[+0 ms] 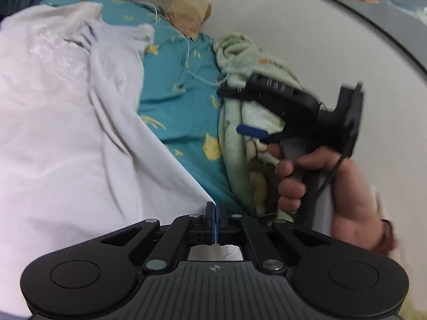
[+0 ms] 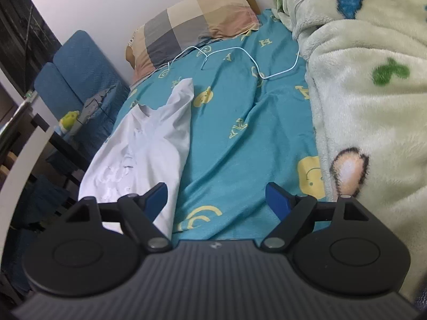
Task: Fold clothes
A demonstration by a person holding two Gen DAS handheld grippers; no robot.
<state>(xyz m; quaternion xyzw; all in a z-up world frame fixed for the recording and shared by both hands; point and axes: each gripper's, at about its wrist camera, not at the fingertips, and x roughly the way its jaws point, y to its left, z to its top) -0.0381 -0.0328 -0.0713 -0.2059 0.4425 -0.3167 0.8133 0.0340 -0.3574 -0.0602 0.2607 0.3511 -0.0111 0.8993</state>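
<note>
Now the left tool (image 1: pixel 215 209) is pinching the white shirt's (image 1: pixel 66 133) edge shut, while the right tool (image 2: pixel 216 197) is hovering wide open just beside the shirt over the bed (image 2: pixel 240 122).

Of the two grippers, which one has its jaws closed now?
The left gripper: its blue pads are pressed together at the white shirt's edge. The right gripper stands wide open above the teal sheet.

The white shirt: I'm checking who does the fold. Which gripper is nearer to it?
Left. The left gripper is shut right at the white shirt hem, apparently pinching it. The right gripper hangs open over the teal bedsheet, beside the shirt's edge.
</note>
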